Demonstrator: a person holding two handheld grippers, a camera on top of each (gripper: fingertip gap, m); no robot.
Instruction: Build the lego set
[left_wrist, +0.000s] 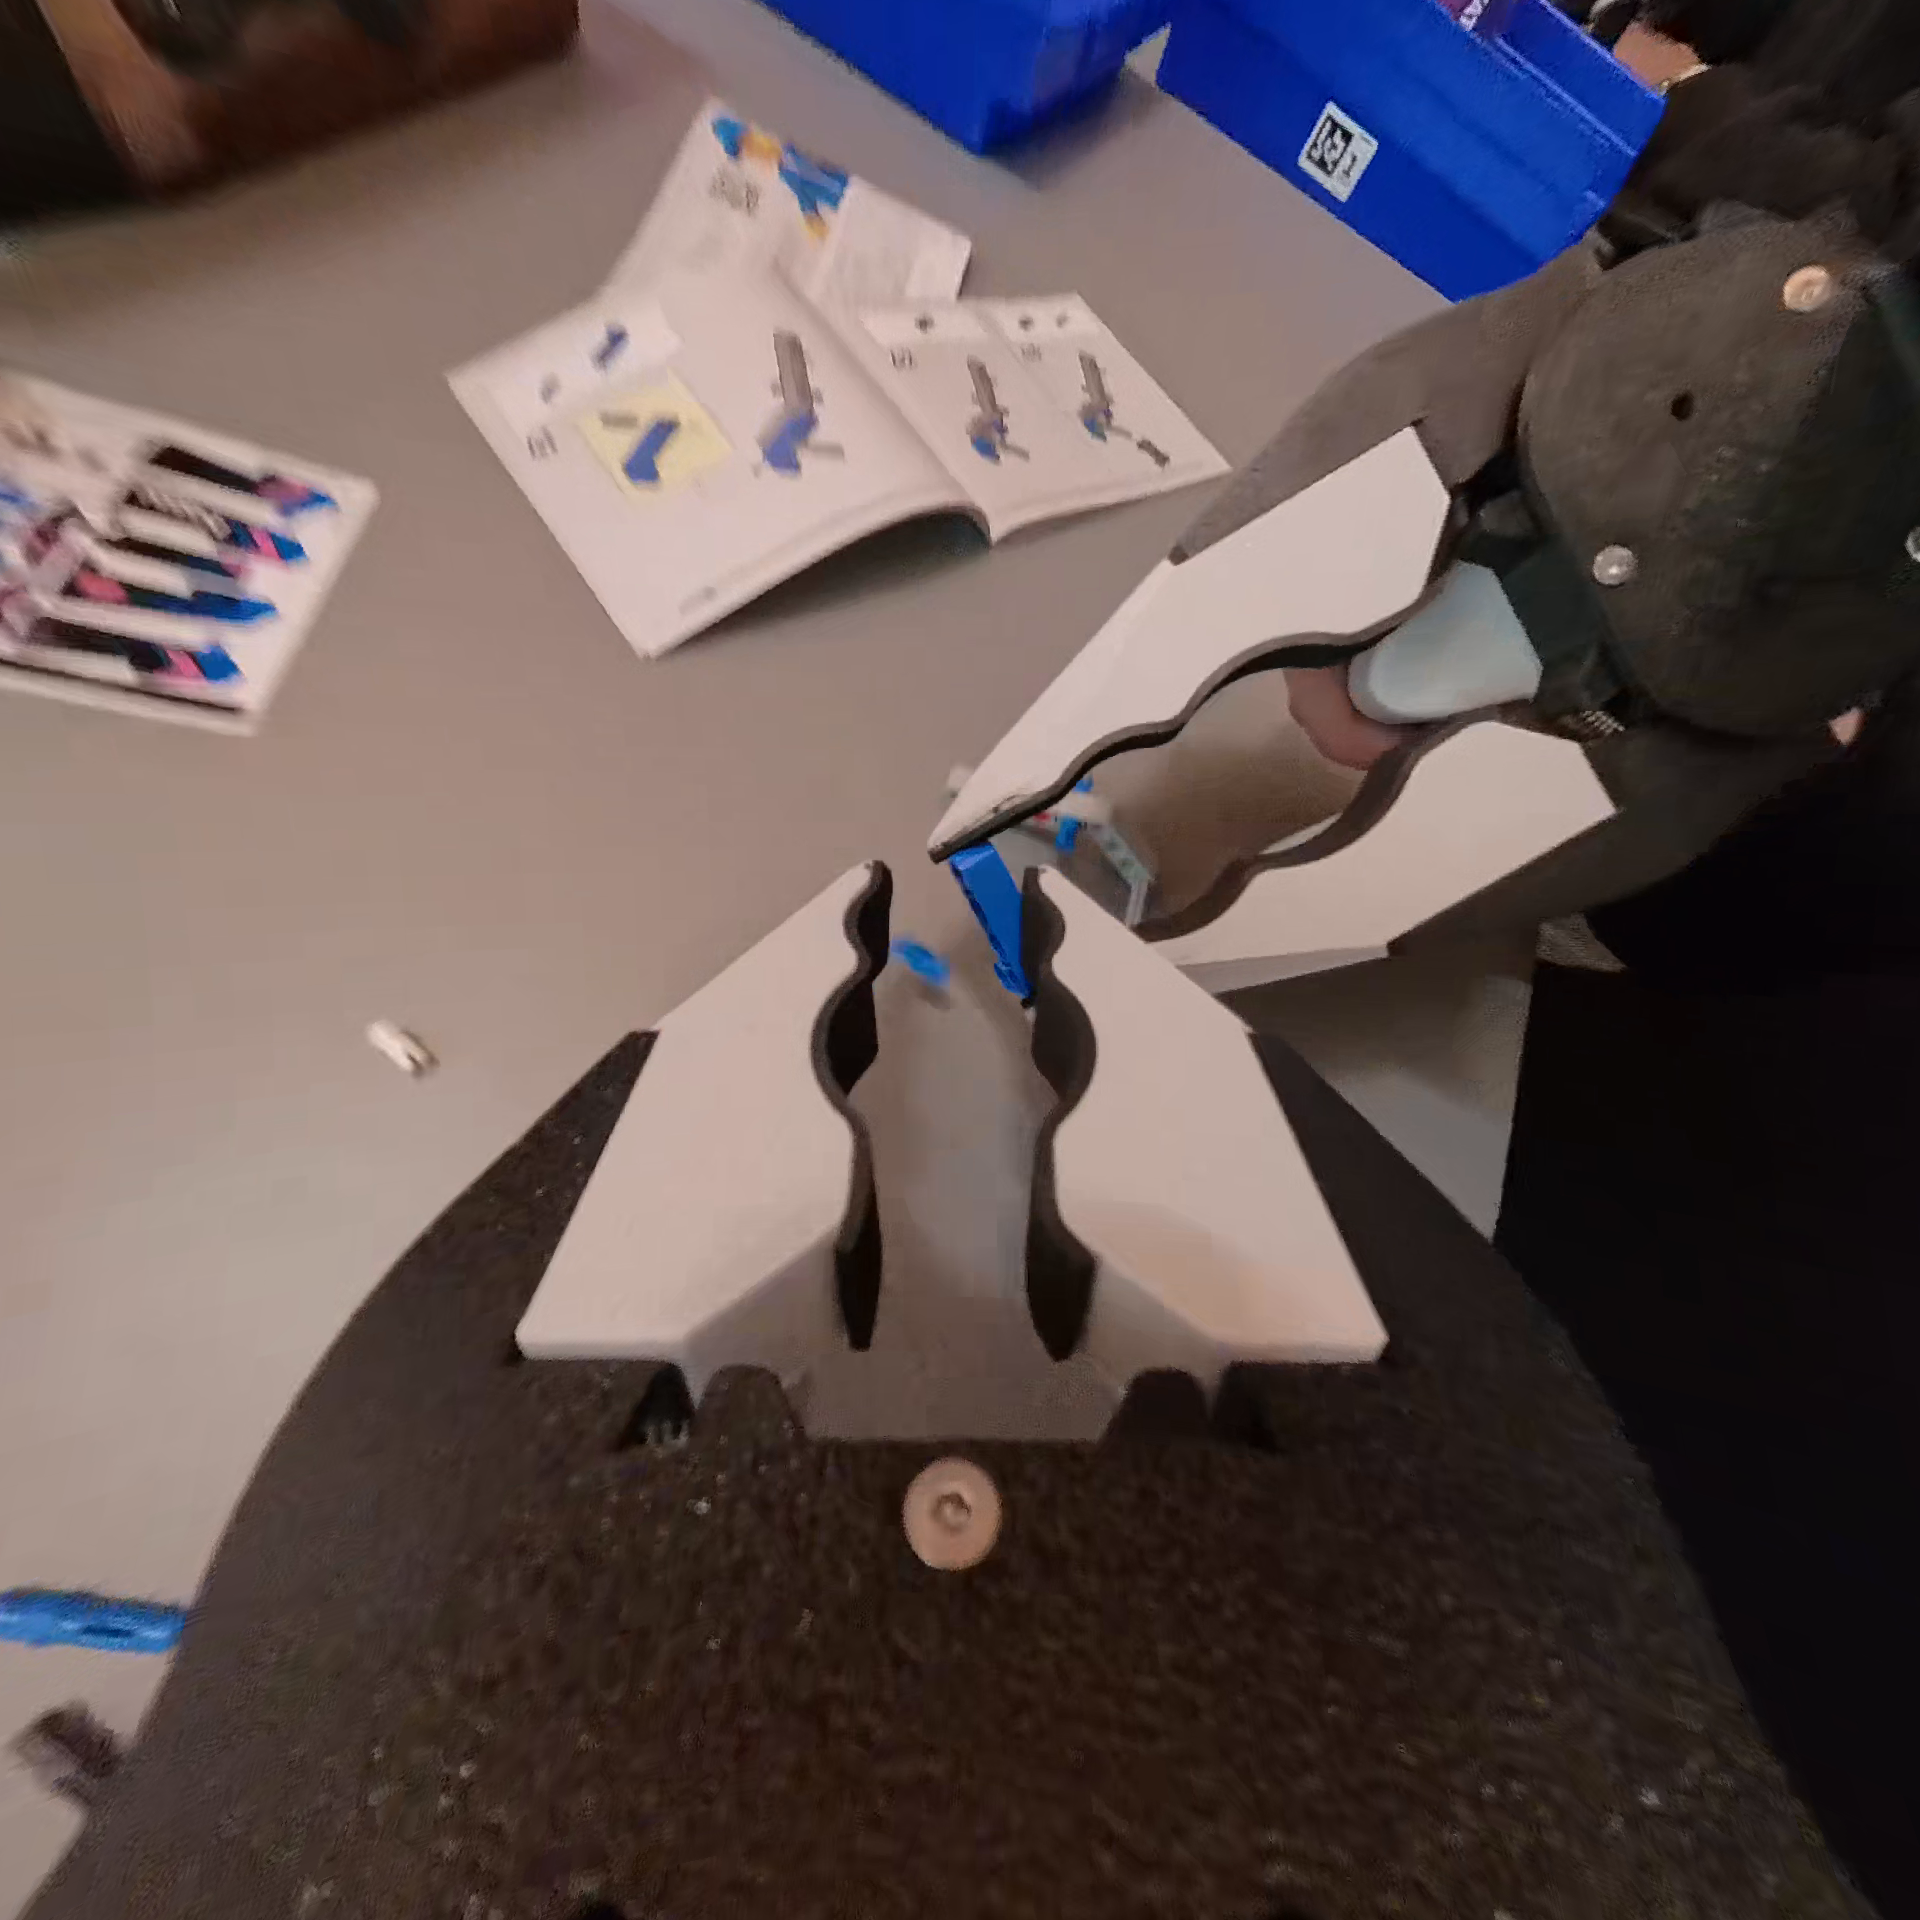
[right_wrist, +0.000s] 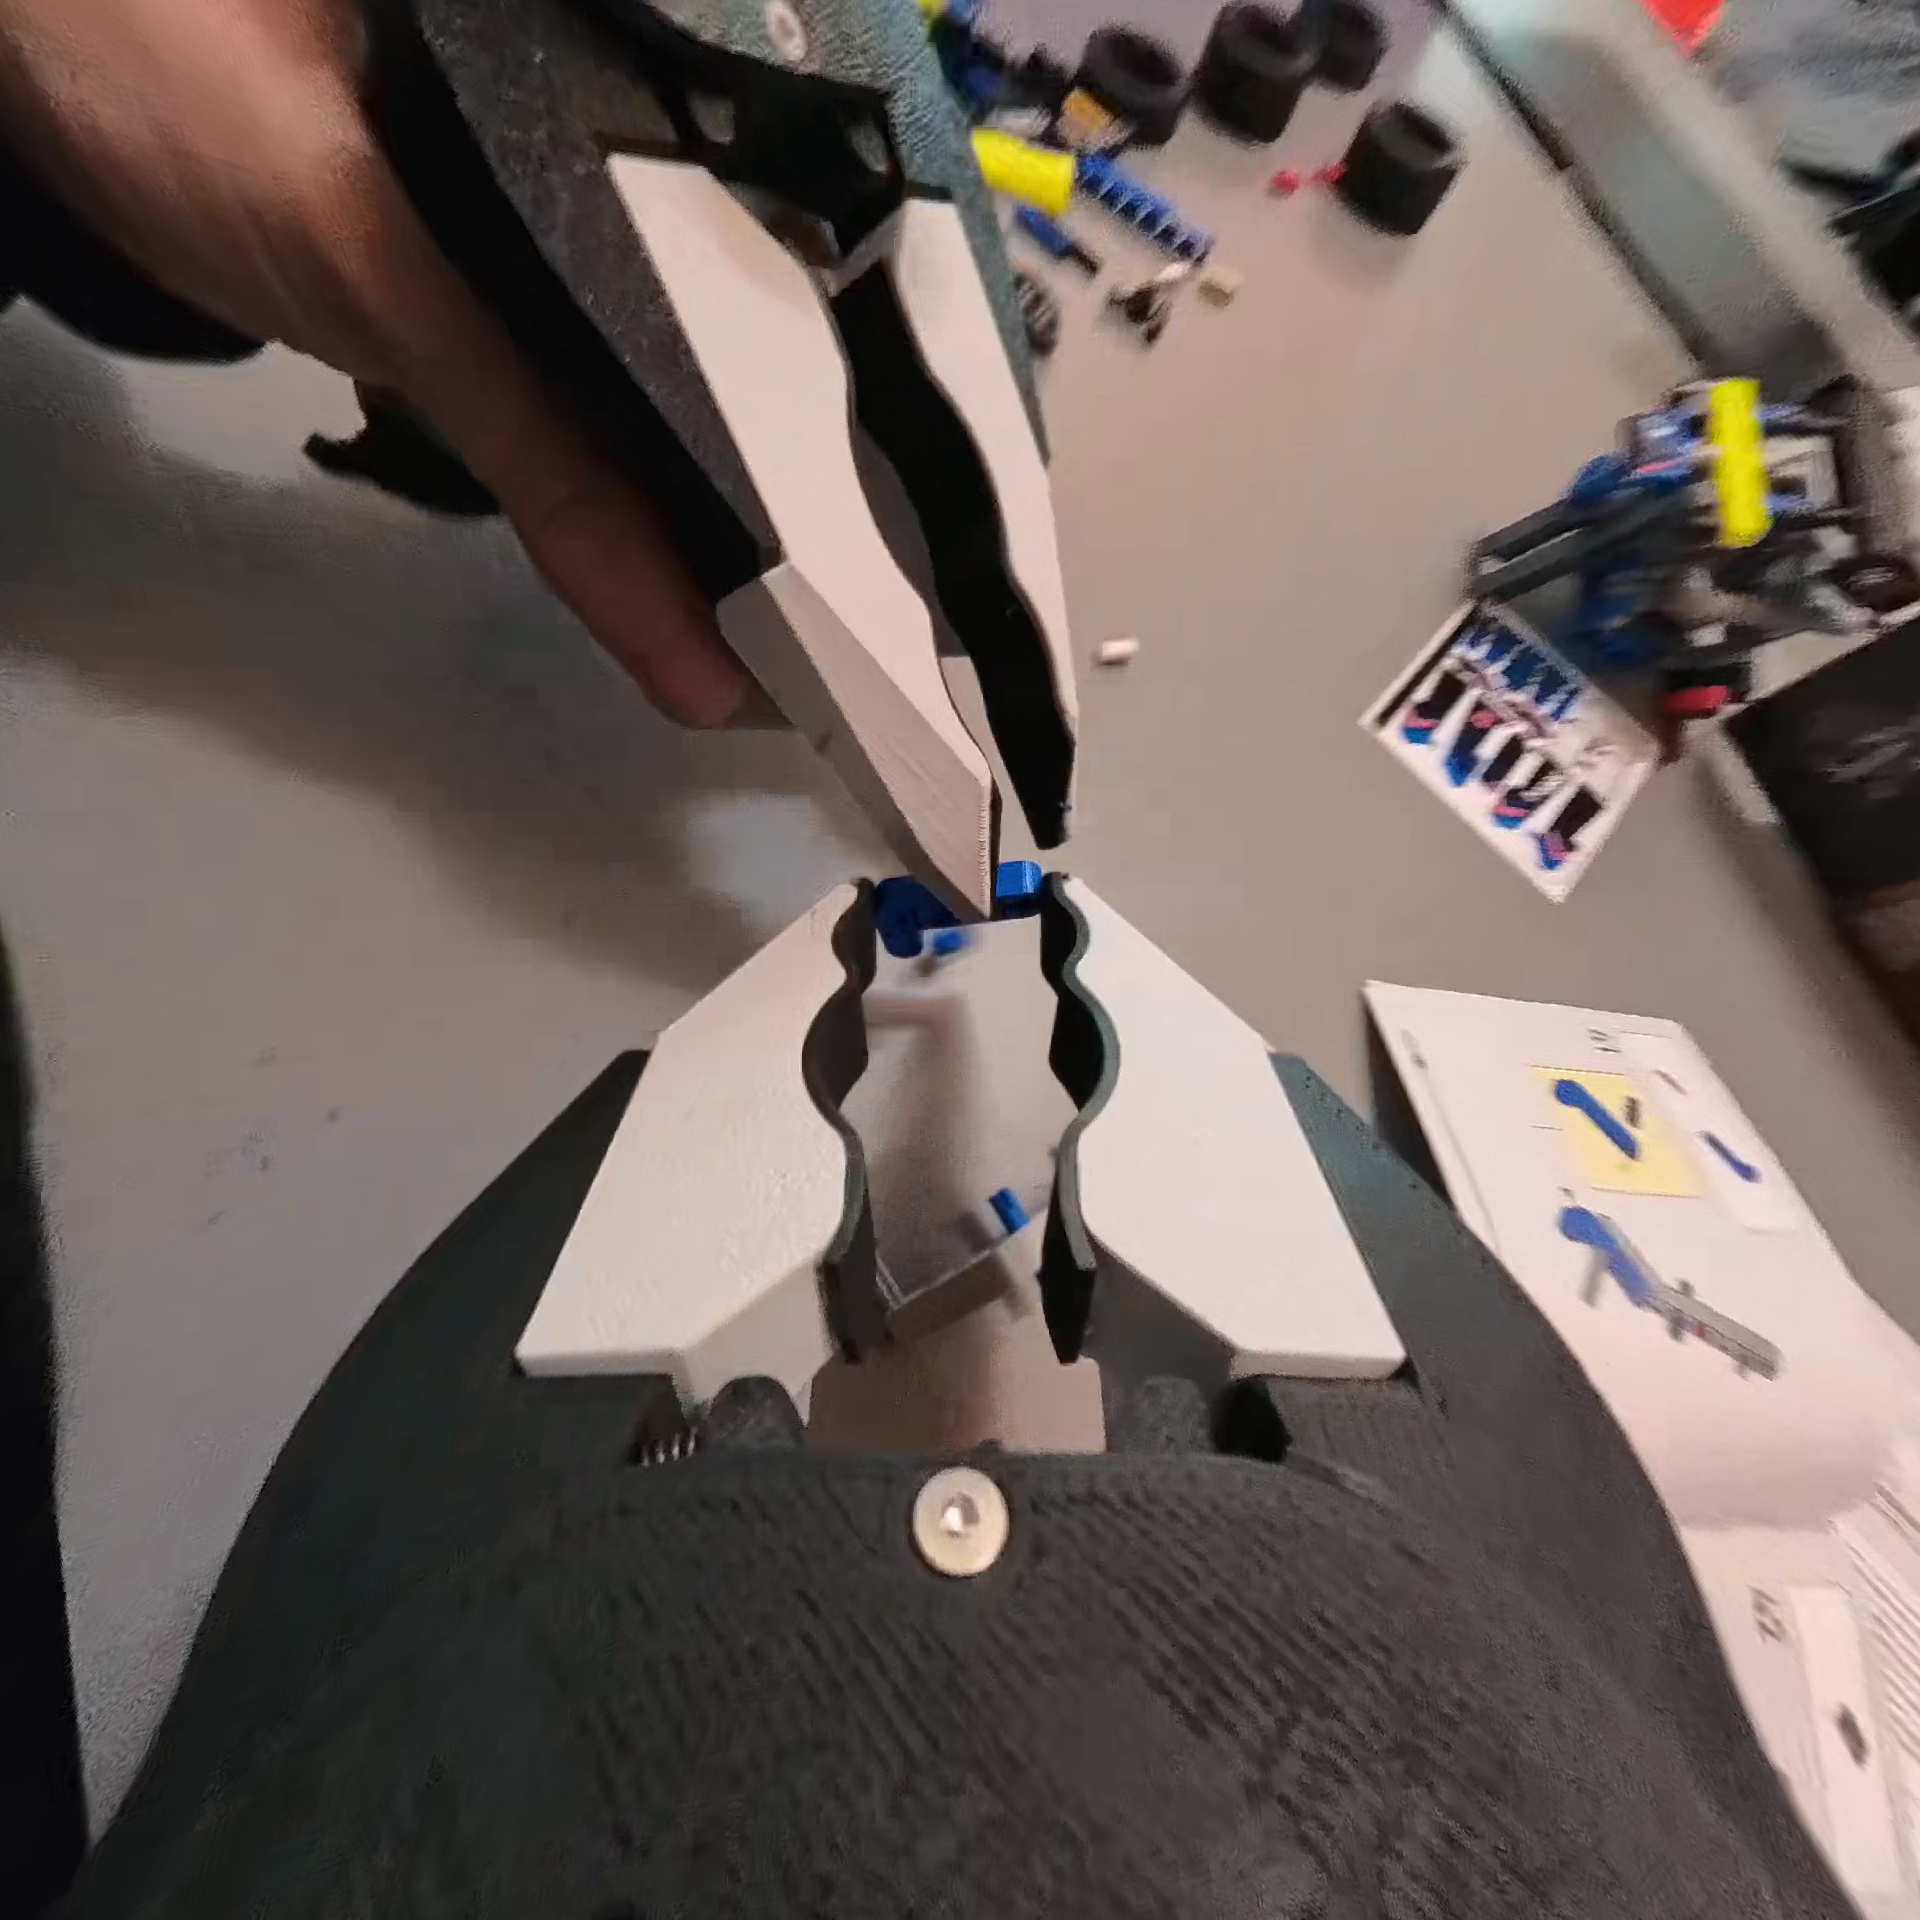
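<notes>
Two hand-held grippers meet tip to tip: the left hand-held gripper (left_wrist: 956, 883), narrowly parted, holds nothing; the right hand-held gripper (right_wrist: 956, 899) pinches a small blue lego assembly (right_wrist: 909, 914) above the table (left_wrist: 520, 831). Misaligned pressing could dislodge it.

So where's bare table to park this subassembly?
The best spot is the grey table between the open instruction booklet, the sticker sheet and the left gripper, with only a small white piece there. It is crowded near the tyres, loose parts and the partly built model.
</notes>
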